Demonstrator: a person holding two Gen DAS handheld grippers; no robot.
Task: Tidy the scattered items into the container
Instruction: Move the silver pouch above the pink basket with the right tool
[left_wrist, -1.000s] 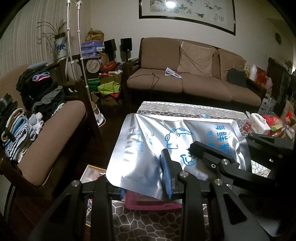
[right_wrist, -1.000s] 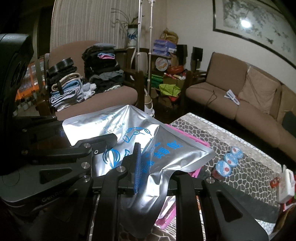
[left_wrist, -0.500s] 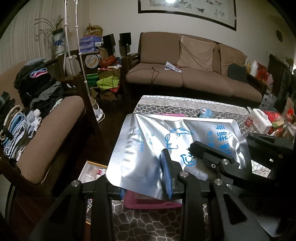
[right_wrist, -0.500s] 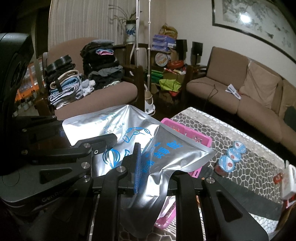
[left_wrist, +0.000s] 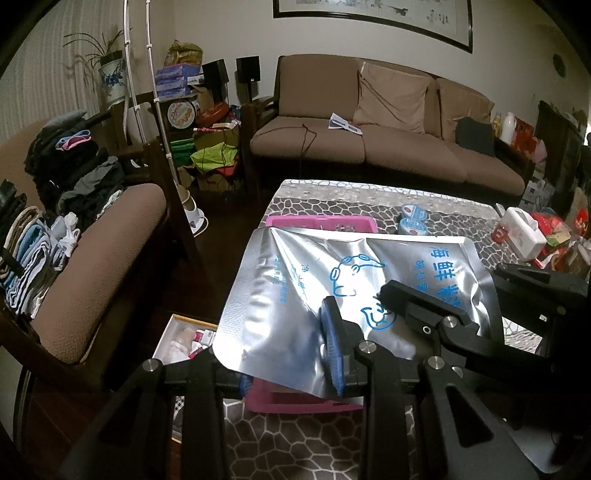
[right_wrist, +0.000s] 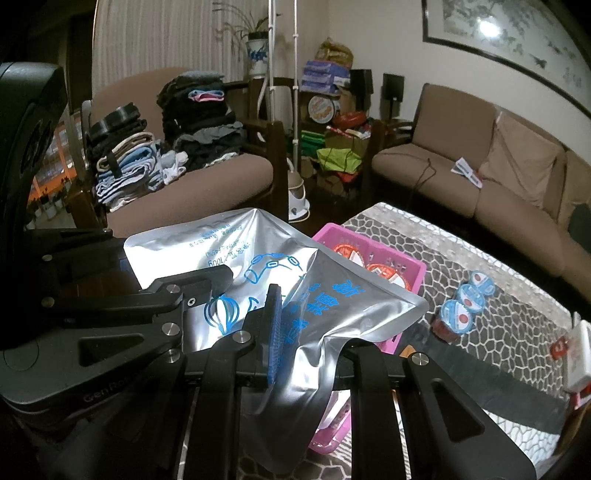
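The brown three-seat sofa (left_wrist: 388, 147) fills the far wall, well beyond the pink basket. This side of it, the coffee table (left_wrist: 332, 201) with its cobble-pattern top carries the pink plastic basket (right_wrist: 373, 245) near its left end. An armchair (left_wrist: 110, 236) stacked with folded clothes stands off the table's left side, apart from the basket.

The silver foil pouch (left_wrist: 291, 295) with blue print is held in the air directly over the basket, covering most of it; only the basket's far rim (left_wrist: 321, 223) and a near edge show past the foil in the left wrist view. From the right wrist view, red-and-white lidded cups lie inside the basket's far half.

The left gripper (left_wrist: 291, 354) is clamped on the pouch's near edge, one blue pad on top of the foil. The right gripper (right_wrist: 310, 332) pinches the pouch's other end, the foil crumpled and drooping between its fingers.

A white tissue box (left_wrist: 522, 236) sits toward the table's right end, well away from the basket. Three small blue-lidded cups (right_wrist: 463, 301) stand in a row on the table just right of the basket; whether they touch one another is hard to tell.
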